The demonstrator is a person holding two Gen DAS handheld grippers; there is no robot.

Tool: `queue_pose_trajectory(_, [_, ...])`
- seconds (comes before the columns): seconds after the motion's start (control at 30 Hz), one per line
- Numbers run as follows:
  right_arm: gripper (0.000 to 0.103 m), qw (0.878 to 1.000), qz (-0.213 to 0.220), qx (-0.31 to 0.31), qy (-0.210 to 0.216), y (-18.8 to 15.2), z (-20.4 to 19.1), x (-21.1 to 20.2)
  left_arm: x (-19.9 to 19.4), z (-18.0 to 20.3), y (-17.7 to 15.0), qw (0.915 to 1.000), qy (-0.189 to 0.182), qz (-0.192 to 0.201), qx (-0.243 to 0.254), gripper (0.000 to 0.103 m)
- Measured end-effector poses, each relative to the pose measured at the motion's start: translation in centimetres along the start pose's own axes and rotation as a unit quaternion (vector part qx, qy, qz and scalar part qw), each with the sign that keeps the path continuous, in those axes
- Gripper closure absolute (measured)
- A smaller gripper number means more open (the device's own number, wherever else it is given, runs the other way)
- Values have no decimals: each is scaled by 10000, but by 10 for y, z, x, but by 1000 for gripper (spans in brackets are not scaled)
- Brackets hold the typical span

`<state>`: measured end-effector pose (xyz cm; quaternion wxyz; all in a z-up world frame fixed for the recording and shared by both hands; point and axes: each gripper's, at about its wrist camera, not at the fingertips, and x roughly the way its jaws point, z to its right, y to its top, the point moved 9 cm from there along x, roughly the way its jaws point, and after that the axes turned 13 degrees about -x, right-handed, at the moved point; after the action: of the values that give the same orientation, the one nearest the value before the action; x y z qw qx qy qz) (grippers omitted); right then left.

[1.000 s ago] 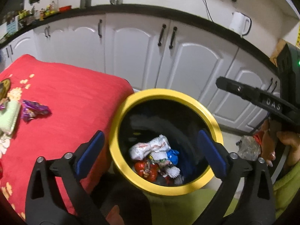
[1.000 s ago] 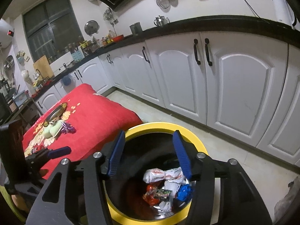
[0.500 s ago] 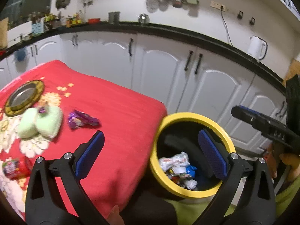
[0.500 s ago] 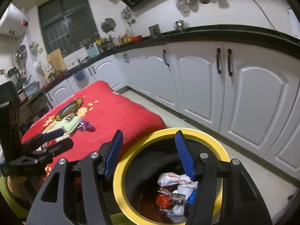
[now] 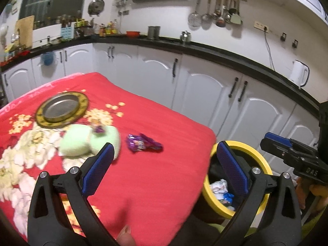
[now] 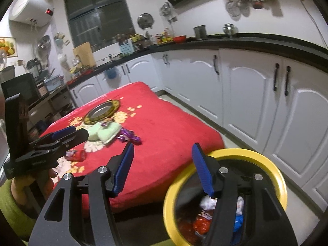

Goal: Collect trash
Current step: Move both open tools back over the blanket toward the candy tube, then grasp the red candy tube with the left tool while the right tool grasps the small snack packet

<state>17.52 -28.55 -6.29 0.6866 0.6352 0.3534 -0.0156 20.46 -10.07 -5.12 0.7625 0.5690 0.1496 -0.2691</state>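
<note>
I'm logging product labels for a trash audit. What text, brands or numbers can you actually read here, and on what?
"DAS": white letters on the body of the right hand-held gripper.
Purple wrapper on the red tablecloth: print too blurred to read.
Red wrapper: lettering unreadable.
Wrappers in the yellow-rimmed bin: print too small and blurred.
Left hand-held gripper body marking: illegible.

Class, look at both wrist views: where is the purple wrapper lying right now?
The purple wrapper lies on the red tablecloth, just right of the green sponges and left of the yellow-rimmed bin; neither gripper touches it.
</note>
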Motion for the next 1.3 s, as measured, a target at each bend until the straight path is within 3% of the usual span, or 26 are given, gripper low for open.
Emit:
queue_pose_trajectory(0.53, [46,9974,102,-468,534,51,-64,35,-21,-81,19,9987,501,34,-17,11])
queue_pose_trajectory(0.67, [46,9964,104,-537,655,64,-76,49,-19,-104,16,9987,426,-249,-134,11])
queue_pose_trajectory(1.0, [46,9923,-77,-720,1002,85,-110,102,-14,-148,-5,9953,528,-761,292,11])
queue_pose_trajectory(1.3, [47,9869,-576,-1001,1127,84,-142,167,-1,-167,-25,9921,368,-1088,505,11])
